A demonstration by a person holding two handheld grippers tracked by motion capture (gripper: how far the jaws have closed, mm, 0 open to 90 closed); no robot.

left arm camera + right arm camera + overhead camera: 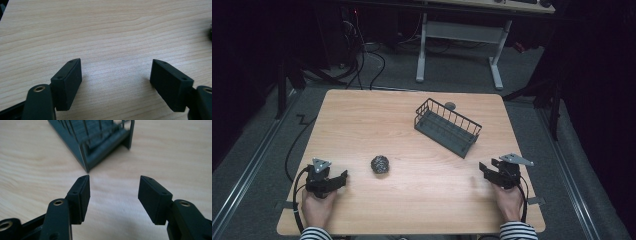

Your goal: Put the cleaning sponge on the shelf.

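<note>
The crinkly ball (381, 164) at two o'clock from the left gripper (343, 176) looks light and squashy. Pinch its middle gently. Both grippers' jaws stand wide, empty.

The table (412, 200) is surfaced in pale wood-grain laminate, smooth with a soft sheen. The basket (447, 127) is built of thin dark wire with a matt coating. The ball (381, 164) appears crinkled and faintly metallic, perhaps steel wool or foil. The left gripper (116, 75) and right gripper (113, 192) are moulded in matt black plastic.
</note>
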